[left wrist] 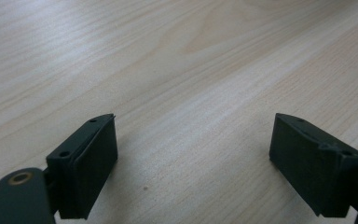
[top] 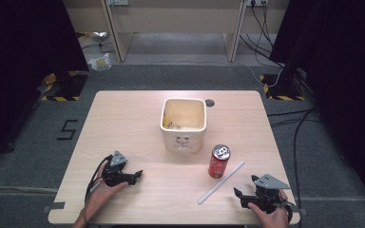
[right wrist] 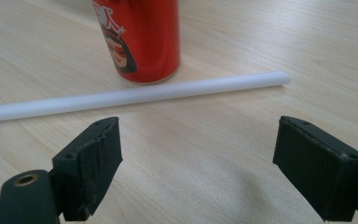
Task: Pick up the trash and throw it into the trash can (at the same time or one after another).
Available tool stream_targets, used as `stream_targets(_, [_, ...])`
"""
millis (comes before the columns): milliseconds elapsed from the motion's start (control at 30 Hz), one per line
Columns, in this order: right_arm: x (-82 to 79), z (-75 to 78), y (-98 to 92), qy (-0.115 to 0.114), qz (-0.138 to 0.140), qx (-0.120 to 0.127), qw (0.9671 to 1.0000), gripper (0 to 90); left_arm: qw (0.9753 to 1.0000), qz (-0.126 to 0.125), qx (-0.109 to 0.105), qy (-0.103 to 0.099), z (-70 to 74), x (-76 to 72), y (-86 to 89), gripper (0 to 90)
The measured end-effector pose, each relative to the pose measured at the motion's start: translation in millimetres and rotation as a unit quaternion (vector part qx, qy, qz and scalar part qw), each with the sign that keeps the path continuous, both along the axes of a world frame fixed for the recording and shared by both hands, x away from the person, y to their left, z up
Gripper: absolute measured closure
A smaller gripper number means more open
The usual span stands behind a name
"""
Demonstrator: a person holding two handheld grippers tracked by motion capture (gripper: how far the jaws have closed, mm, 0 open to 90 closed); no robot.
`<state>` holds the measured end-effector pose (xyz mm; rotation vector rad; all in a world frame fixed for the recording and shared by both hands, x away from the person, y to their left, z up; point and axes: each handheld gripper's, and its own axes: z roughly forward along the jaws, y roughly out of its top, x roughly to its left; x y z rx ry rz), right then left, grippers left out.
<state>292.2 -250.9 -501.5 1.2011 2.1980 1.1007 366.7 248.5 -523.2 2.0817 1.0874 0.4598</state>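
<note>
A red drink can (top: 219, 161) (right wrist: 140, 37) stands upright on the wooden table (top: 133, 118), right of centre. A white straw (top: 221, 183) (right wrist: 135, 94) lies flat just in front of it, slanting toward the near edge. My right gripper (top: 238, 194) (right wrist: 198, 168) rests open near the front right corner, jaws wide apart, with the straw lying across a little beyond them. At the front left my left gripper (top: 138, 175) (left wrist: 193, 163) is open over bare wood, with nothing between its jaws.
A cream square pot (top: 183, 124) with a face drawn on its front stands mid-table behind the can. A dark round hole (top: 210, 102) sits in the tabletop by its far right corner. Cables (top: 294, 123) run over the floor to the right.
</note>
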Motion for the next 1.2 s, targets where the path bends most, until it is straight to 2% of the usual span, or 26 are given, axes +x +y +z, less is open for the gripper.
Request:
stream_targets(633, [-1.3,11.0,6.1,-0.019,0.01,0.01,0.9997,15.1,1.0,0.0,0.0,0.0,0.0,0.0,0.0,14.3])
stream_targets(767, [-1.0,17.7,11.2,-0.03,0.016,0.013,0.9993,15.1,1.0,0.0,0.0,0.0,0.0,0.0,0.0,14.3])
stream_targets(1200, [6.9,29.5,28.1,-0.044,0.028,0.016,0.9985,14.9,1.0,0.0,0.0,0.0,0.0,0.0,0.0,14.3])
